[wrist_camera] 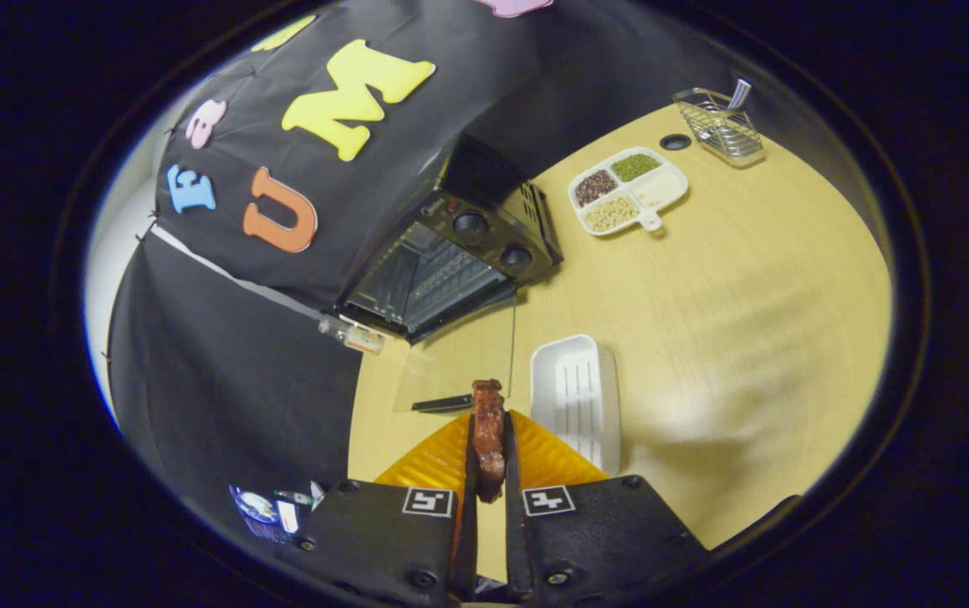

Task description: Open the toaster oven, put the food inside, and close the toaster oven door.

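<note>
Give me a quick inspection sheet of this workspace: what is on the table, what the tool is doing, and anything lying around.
Surface: pale wooden table, mostly bare.
Job's things: black toaster oven with its glass door folded down open; reddish-brown piece of meat-like food held upright; empty white ridged tray beside the fingers.
Clutter: white divided dish of beans and grains, wire basket, small clear bottle by the oven.
Grippers: gripper shut on the food, just short of the open door.
Cables: nothing seen.
Surroundings: black cloth booth wall behind the oven.
</note>
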`<control>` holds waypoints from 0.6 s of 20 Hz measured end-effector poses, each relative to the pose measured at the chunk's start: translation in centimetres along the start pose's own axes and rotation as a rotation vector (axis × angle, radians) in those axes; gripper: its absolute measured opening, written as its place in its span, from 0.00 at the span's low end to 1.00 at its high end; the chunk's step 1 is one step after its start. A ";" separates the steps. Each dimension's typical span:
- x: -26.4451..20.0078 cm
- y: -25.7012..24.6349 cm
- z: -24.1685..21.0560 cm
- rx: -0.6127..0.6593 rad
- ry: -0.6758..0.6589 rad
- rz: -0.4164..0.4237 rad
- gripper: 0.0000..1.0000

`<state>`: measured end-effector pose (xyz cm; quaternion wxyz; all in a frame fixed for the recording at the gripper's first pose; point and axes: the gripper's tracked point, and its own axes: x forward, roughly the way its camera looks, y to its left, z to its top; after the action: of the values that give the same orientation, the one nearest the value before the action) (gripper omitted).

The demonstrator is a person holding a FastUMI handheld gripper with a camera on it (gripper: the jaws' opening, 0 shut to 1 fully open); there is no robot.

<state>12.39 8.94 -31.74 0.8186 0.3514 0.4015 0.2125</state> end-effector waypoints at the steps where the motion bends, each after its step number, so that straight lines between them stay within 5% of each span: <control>1: 0.7 1.4 0.1 0.016 -0.026 0.013 0.17; 12: 15.2 11.7 0.4 0.249 -0.257 0.123 0.17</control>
<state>20.86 26.11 -30.59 0.7988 0.4983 0.2945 0.1641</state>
